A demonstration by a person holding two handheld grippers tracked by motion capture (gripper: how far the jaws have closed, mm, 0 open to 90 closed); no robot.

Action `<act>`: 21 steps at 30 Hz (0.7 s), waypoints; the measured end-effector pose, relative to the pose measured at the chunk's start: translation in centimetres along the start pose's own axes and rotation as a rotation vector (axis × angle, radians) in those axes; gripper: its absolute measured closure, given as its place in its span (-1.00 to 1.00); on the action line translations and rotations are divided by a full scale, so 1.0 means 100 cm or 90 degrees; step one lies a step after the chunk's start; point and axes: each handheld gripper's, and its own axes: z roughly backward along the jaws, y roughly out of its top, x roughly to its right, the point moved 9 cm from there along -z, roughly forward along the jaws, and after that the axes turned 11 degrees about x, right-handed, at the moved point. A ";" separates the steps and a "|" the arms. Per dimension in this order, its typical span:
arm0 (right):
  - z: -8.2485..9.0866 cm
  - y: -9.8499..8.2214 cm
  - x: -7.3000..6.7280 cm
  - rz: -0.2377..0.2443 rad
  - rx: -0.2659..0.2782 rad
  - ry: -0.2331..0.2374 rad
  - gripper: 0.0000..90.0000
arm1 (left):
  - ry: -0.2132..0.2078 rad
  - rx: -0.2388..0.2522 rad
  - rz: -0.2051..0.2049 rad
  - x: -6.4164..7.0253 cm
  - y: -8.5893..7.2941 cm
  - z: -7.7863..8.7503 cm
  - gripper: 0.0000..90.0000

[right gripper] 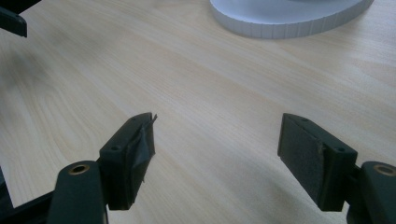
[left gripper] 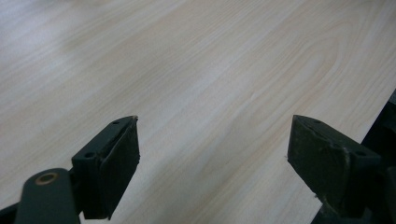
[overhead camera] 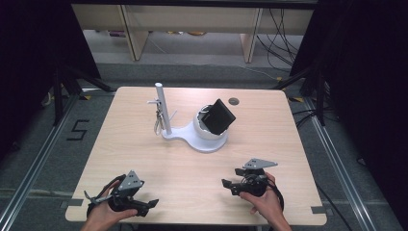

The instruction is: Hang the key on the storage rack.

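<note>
Two grippers wait, jaws apart, on a wooden table [overhead camera: 192, 173].
Left gripper [overhead camera: 144, 206] at seven o'clock, right gripper [overhead camera: 230, 185] at five; floor marking "5" [overhead camera: 78, 130] at nine.

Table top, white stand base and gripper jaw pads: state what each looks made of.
Table top: pale wood-grain laminate, going by its even printed-looking grain and faint sheen; solid wood is possible.
White stand base: matte white plastic; fine vertical ridges along its edge suggest 3D printing.
Jaw pads: dull black textured rubber or foam, set in hard black plastic fingers.
</note>
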 end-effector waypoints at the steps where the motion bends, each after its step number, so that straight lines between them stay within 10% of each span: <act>1: 0.000 0.001 0.004 0.024 0.003 -0.008 -0.40 | 0.002 0.000 0.004 0.000 -0.003 0.000 -0.63; 21: 0.000 0.001 0.003 0.007 0.006 -0.014 -0.46 | 0.024 0.000 0.025 0.000 -0.026 0.003 -0.65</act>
